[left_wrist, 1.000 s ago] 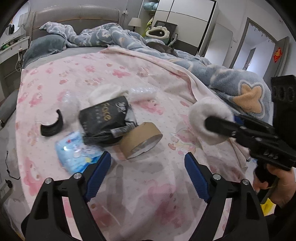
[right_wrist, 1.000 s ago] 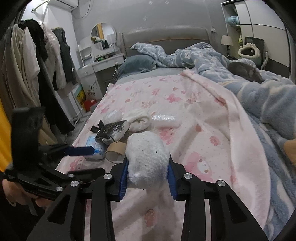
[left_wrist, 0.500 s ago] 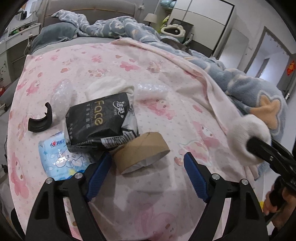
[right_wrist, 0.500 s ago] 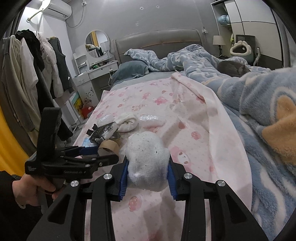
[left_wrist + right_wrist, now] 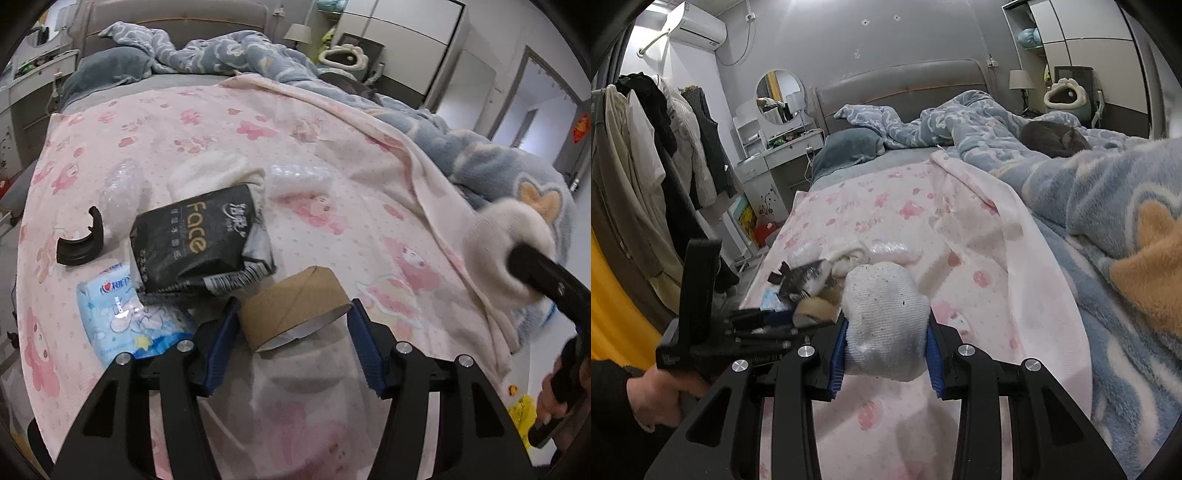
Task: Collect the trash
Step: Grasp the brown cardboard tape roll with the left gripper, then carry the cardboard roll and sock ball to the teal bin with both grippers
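Trash lies in a loose cluster on the pink cartoon-print bedsheet (image 5: 332, 155). Left hand-held gripper (image 5: 293, 332): blue pads spread, one on each side of the brown cardboard tape core (image 5: 293, 310); left pad looks to touch the core, right pad contact cannot be told. Core lies on its side, its lower rim cut off by the fingers. Black "Face" tissue packet (image 5: 199, 240) sits just behind the core, overlapping the blue-and-white wet-wipe pack (image 5: 122, 317), whose near corner is hidden by the left finger. Black curved plastic piece (image 5: 83, 243) lies apart to the left. Crumpled white cloth (image 5: 218, 173) is partly hidden behind the packet; clear bubble wrap (image 5: 303, 177) beside it, faint against the sheet. Right hand-held gripper (image 5: 886, 350) pinches a white knitted sock ball (image 5: 886, 317); the ball blocks most of the cluster in the right wrist view.
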Tool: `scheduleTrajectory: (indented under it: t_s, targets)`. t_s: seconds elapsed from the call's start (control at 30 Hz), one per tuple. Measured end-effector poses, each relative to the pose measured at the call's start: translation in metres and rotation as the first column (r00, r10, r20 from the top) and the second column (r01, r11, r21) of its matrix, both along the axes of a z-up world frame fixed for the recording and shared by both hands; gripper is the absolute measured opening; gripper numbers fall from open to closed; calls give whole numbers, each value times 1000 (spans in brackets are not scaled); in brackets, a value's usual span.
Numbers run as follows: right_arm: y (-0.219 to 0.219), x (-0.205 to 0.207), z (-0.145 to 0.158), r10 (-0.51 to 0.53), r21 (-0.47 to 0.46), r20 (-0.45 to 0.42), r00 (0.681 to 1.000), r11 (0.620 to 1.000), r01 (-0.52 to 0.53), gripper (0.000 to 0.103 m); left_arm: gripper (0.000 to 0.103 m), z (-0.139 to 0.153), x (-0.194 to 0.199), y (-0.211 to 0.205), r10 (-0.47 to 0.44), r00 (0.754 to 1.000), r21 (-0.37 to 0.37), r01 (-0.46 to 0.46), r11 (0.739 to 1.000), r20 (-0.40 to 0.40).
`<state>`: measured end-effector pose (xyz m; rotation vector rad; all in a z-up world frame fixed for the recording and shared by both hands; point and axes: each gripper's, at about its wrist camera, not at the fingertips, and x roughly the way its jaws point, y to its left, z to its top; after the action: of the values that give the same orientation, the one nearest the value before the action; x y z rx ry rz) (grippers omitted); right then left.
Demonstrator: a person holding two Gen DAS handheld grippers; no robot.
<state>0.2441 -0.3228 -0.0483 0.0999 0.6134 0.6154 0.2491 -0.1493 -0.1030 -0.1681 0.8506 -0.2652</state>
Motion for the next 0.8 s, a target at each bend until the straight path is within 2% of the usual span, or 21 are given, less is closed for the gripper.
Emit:
scheduleTrajectory:
  t_s: [0.2, 0.37, 0.47, 0.8]
  targets:
    - [25, 7, 6, 12, -13, -9, 1000, 1000, -12, 37, 62, 13, -13, 7, -60, 998, -3, 60, 998, 16]
    - [56, 13, 8, 30, -28, -25, 999, 999, -31, 37, 62, 29, -25, 26, -70, 996, 27, 68, 997, 60]
    - [77, 16, 10, 53, -36, -29, 998, 998, -54, 37, 62, 36, -32, 43, -64, 994, 55, 59, 997, 87]
    - [147, 21, 16, 139, -72, -39, 990, 987, -141, 37, 62, 49, -48, 115, 23, 994, 66, -30, 997, 111]
